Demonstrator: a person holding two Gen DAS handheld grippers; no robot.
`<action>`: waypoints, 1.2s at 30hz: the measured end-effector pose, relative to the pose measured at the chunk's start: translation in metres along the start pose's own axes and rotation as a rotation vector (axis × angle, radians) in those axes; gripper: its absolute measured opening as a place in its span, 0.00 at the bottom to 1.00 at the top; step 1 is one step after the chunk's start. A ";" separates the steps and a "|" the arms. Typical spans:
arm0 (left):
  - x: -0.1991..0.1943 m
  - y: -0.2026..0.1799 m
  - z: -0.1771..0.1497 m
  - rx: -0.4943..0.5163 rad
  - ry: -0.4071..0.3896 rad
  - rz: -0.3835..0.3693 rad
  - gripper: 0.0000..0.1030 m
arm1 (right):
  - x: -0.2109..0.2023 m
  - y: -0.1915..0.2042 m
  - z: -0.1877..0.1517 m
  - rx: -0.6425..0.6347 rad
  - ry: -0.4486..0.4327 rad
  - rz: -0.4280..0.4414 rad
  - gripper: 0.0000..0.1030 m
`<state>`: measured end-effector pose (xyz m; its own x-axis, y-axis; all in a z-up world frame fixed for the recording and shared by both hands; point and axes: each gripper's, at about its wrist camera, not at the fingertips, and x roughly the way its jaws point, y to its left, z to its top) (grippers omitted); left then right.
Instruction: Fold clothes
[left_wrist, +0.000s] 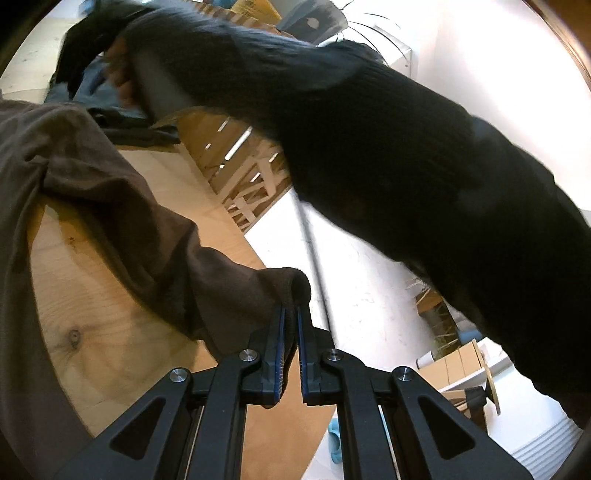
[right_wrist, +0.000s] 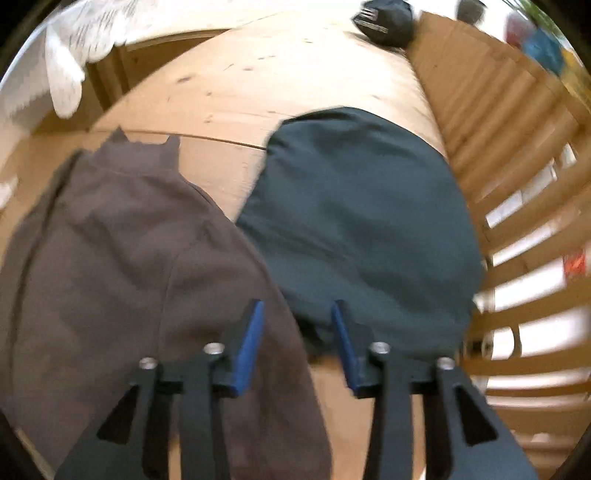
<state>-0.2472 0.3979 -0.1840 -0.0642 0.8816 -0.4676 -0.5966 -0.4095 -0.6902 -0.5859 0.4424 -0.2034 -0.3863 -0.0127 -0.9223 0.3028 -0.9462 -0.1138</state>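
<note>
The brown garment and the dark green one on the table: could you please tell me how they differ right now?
The brown garment is loosely spread and creased; the dark green garment lies as a smooth, compact shape. The left tongs are shut on the brown one's cuff; nothing grips the green one, and the open right tongs hover above both. Both rest on the wooden table.

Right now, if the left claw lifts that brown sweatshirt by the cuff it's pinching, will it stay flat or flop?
Probably flop. The brown sweatshirt already sags in soft folds from the cuff in the left claw, so it looks limp. It seems thick, so likely a bit heavy for one pinch. On the bare table it would probably drag rather than slide flat.
</note>
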 end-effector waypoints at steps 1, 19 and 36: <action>-0.002 -0.005 0.001 0.005 -0.005 -0.001 0.05 | -0.009 -0.012 -0.010 0.022 0.008 0.006 0.38; -0.004 -0.066 0.007 0.065 -0.085 -0.006 0.06 | -0.033 -0.065 -0.173 0.341 0.214 0.444 0.00; -0.014 -0.044 0.037 0.017 -0.155 0.000 0.06 | -0.055 -0.070 -0.185 0.335 0.206 0.220 0.36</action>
<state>-0.2496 0.4119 -0.1264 -0.1856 0.9079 -0.3759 -0.6100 -0.4064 -0.6803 -0.4246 0.5697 -0.2136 -0.1525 -0.1925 -0.9694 0.0460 -0.9812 0.1877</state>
